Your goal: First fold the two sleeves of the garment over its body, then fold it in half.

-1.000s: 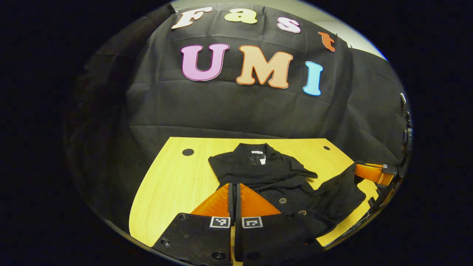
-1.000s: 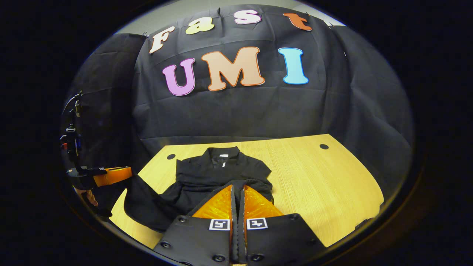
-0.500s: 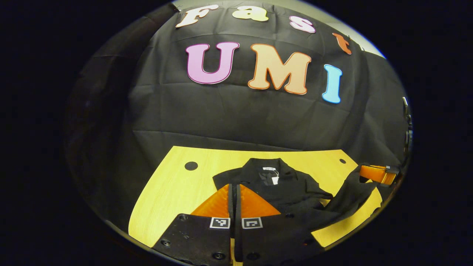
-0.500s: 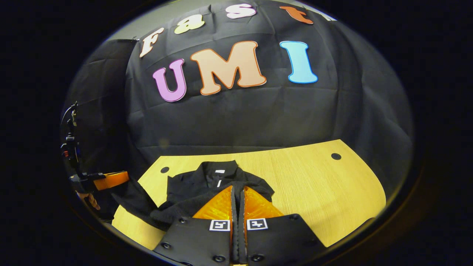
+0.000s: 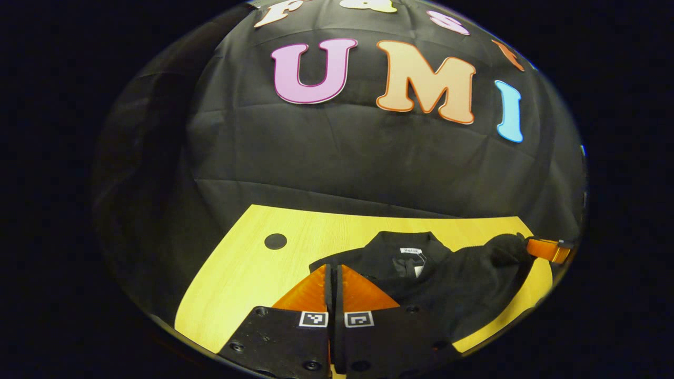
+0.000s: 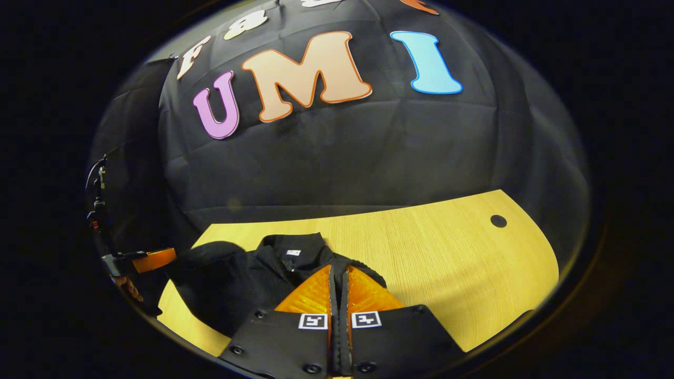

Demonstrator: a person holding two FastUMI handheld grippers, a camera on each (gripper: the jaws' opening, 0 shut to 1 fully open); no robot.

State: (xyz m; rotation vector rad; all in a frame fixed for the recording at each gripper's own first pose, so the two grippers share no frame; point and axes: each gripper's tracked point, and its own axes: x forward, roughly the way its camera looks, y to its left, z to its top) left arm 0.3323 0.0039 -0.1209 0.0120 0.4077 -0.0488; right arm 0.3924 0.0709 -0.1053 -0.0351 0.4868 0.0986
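While we are carrying the hem toward the collar, the black garment (image 5: 447,273) is lying on the desk (image 5: 253,273) ahead of both closed hand-held grippers: left (image 5: 334,269), right (image 6: 339,271). Whether cloth is sitting between each pair of fingers, we cannot tell.
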